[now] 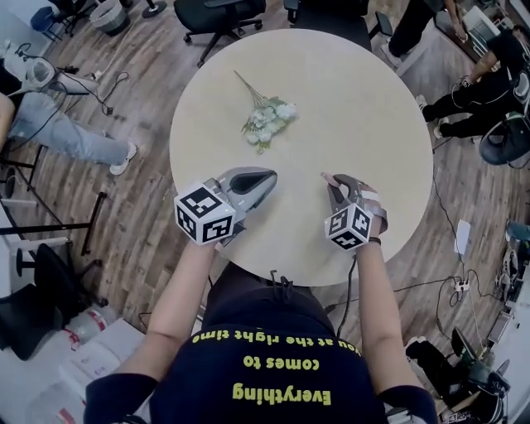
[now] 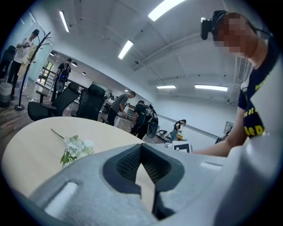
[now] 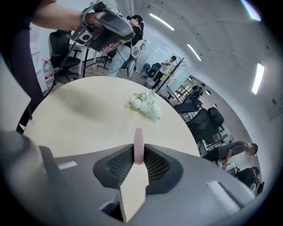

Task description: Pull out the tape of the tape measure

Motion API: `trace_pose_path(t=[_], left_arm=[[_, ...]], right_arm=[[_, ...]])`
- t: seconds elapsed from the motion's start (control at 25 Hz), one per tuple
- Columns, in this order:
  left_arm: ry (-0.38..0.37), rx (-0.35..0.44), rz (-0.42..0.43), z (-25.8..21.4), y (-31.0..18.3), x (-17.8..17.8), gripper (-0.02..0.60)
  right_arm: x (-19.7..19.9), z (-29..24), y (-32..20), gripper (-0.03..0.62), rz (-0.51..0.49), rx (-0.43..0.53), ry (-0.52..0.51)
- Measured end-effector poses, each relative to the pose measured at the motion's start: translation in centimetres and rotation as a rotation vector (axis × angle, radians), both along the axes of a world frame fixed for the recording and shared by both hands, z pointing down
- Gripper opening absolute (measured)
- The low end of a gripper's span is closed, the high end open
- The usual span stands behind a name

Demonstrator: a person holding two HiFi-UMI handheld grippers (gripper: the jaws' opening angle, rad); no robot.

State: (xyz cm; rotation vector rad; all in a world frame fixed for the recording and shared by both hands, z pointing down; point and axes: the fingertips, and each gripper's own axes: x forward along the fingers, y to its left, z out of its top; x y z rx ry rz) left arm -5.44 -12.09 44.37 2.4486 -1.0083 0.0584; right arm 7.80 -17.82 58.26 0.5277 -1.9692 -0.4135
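My right gripper point(image 1: 335, 184) hovers over the near right part of the round table point(image 1: 364, 99), shut on a thin pink tape measure point(image 3: 138, 146) that stands edge-on between its pads. A pink tip of the tape measure point(image 1: 329, 177) pokes out past the jaws in the head view. No pulled-out tape shows. My left gripper point(image 1: 269, 176) is at the near left of the table, pointing right toward the other, its jaws shut with nothing visible between them point(image 2: 141, 149). The two grippers are about a hand's width apart.
A small bunch of white artificial flowers point(image 1: 267, 120) lies on the table beyond both grippers. Office chairs point(image 1: 219, 12) stand at the far side. People sit or stand at the left point(image 1: 58, 132) and right point(image 1: 489, 83). Cables run over the wooden floor.
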Motion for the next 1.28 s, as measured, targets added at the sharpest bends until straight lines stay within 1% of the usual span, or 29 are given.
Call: trace_pose_path(t=[0.16,0.28,0.4,0.48,0.6,0.72,0.88,1.04,1.12,1.2,1.28], left_arm=[[-0.005,-0.020,-0.019,1.4,0.2,-0.3,0.002],[0.000,-0.038,-0.041,2.3,0.3,-0.6,0.002],[0.002,-0.061,-0.054,3.0,0.9,-0.9,0.002],[-0.002,-0.073,-0.060,3.3,1.3,-1.4,0.002],[-0.004,-0.082,-0.074,3.6,1.7,-1.9,0.002],[-0.002,-0.086,-0.088,3.7,1.9,-2.3,0.002],[0.003,-0.081,-0.093,3.5,2.0,-2.6,0.002],[0.000,-0.072,-0.083,3.3,1.9,-2.4,0.002],[-0.004,-0.065,-0.079,3.0,1.7,-2.3,0.002],[-0.008,-0.054,-0.075,2.6,1.4,-2.2,0.002],[-0.016,-0.037,-0.061,2.2,1.6,-2.0,0.002]], right_arm=[[0.2,3.7,-1.3,0.086,0.014,-0.028,0.063],[0.8,6.3,-2.5,0.086,0.049,-0.046,0.105],[1.4,8.1,-3.2,0.086,0.063,-0.021,0.156],[1.5,9.0,-3.5,0.087,0.073,-0.015,0.172],[1.5,9.7,-3.8,0.093,0.092,-0.026,0.158],[1.1,9.6,-3.5,0.116,0.080,-0.039,0.148],[1.1,9.9,-2.1,0.160,0.081,-0.116,0.143],[1.7,10.7,-0.6,0.166,0.082,-0.180,0.154],[2.0,10.6,-0.4,0.166,0.100,-0.197,0.139],[2.2,9.7,-0.5,0.155,0.141,-0.206,0.086],[2.3,8.1,-0.4,0.083,0.177,-0.201,0.024]])
